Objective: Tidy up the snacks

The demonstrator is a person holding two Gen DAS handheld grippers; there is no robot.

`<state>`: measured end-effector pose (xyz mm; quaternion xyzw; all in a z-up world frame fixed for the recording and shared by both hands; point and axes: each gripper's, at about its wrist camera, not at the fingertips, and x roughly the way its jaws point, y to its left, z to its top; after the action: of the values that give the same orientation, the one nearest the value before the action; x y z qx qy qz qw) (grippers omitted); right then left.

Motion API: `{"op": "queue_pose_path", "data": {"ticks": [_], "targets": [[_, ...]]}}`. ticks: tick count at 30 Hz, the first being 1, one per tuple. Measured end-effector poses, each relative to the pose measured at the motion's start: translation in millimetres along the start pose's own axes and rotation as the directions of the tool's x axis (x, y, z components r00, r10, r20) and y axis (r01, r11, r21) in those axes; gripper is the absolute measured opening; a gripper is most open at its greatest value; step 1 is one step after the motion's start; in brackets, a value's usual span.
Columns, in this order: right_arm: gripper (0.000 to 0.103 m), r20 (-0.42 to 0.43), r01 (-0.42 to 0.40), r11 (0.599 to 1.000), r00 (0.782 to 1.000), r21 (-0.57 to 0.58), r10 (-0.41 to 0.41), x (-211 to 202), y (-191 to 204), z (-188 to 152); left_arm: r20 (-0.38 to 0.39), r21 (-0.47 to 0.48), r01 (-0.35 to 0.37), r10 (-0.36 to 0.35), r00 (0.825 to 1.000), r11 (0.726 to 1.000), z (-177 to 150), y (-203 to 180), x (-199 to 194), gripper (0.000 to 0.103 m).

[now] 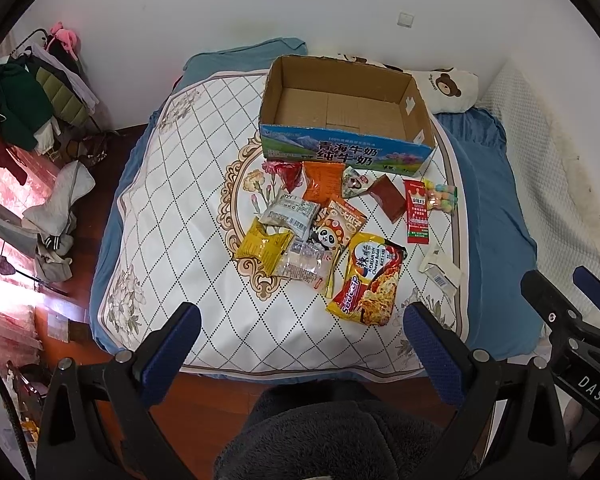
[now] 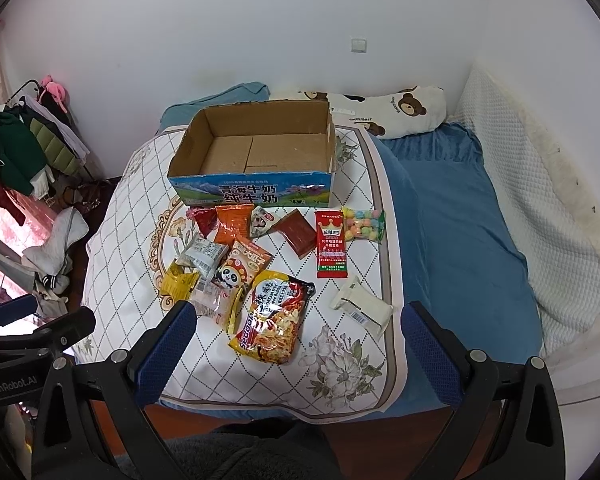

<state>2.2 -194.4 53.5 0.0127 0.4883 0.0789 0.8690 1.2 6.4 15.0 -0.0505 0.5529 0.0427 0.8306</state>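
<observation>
Both the left hand-held gripper (image 1: 302,338) and right hand-held gripper (image 2: 298,336) hung apart, empty, near the bed's (image 2: 460,216) edge; snack packets (image 2: 274,316) lay beyond, before the far open milk carton box (image 2: 256,196).

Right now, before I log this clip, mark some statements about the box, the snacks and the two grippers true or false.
1. The cardboard box is empty. True.
2. The noodle packet lies inside the box. False: it lies on the quilt, in front of the box.
3. The left gripper is open and holds nothing. True.
4. The right gripper is shut on the red sachet. False: its jaws are apart and the sachet lies on the quilt.
5. The bag of coloured candy balls lies beside the red sachet. True.
</observation>
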Motion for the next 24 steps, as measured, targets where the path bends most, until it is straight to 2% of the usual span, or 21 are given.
{"op": "queue_pose_path", "data": {"ticks": [24], "targets": [[0.103,0.001,-0.010,1.000,1.000,0.009,0.010,1.4,2.4,8.7,-0.005,-0.005,0.001,-0.001,1.000,1.000,6.0,1.3,3.4,0.103]]}}
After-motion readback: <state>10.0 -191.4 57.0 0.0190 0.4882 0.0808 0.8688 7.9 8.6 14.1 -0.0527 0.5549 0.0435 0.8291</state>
